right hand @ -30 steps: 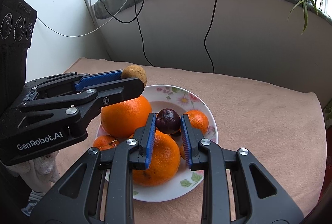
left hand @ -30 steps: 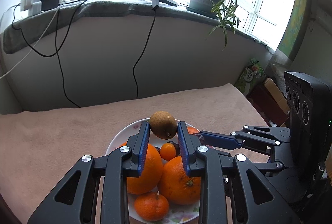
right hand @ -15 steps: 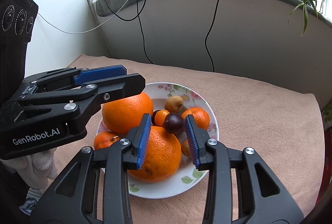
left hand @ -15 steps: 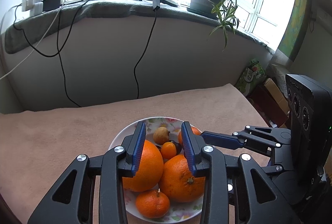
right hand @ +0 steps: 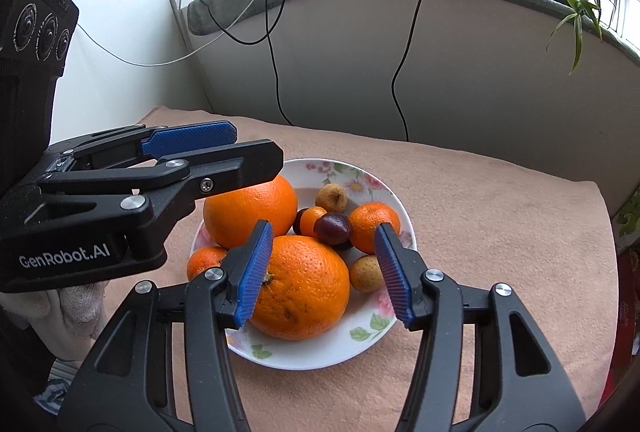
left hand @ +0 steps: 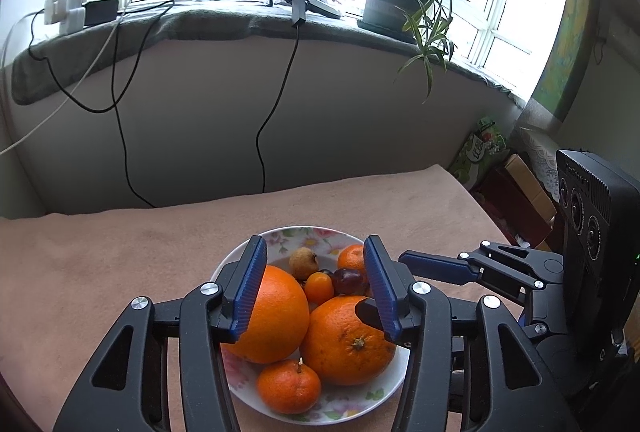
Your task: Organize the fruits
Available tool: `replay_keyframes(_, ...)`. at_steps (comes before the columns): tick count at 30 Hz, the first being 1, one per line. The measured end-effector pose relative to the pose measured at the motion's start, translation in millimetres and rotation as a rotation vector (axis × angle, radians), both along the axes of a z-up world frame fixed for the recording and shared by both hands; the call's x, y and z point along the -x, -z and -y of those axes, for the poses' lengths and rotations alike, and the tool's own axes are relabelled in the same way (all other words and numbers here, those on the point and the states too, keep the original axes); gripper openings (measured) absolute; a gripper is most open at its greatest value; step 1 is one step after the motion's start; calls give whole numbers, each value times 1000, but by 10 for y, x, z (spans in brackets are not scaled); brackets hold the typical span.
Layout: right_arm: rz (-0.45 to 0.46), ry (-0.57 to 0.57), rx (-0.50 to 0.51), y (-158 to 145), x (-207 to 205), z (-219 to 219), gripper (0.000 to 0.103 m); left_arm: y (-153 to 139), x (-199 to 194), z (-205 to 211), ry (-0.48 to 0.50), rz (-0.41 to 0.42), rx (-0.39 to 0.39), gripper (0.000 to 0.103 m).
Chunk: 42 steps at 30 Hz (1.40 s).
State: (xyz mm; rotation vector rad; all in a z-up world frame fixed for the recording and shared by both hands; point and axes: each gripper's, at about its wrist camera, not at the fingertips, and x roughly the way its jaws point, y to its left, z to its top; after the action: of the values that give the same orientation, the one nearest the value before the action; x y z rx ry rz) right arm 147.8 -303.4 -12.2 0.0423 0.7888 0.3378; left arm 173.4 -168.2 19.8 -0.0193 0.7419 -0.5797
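Observation:
A white floral plate holds two large oranges, mandarins, a small brown fruit, a small orange fruit and a dark plum. My left gripper is open and empty above the plate. My right gripper is open and empty over the near orange; its finger shows in the left wrist view.
The plate sits on a pink cloth-covered table. Behind it is a grey wall with hanging black cables and a windowsill with a potted plant. Boxes and a bag stand off the table's right end.
Both grippers let go of their fruit and opened wide. The brown fruit and the dark plum now lie on the plate. Both grippers have drawn back slightly.

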Motion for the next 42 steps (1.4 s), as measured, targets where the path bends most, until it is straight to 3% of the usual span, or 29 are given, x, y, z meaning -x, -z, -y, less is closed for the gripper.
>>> replay_keyframes(2,2,4,1,-2,13,4,62,-4,11,-6,-3,1,2,60)
replay_keyframes(4,7,11,0,-8,35,13,70,-13,24,-12,-5,3,4,63)
replay_keyframes(13,5,36,2,-11,92,58,70,-25,50,-71,-33,-1,8,79)
replay_keyframes(20,8,70,-13,4,138,111,72,-25,81,-94,-41,3,1,79)
replay_keyframes(23,25,94,-35,-8,195,157,91,-30,102,-100,-45,7,-3,79)
replay_keyframes(42,93,168,-38,-157,563,191,91,-57,472,-224,-99,50,-22,80)
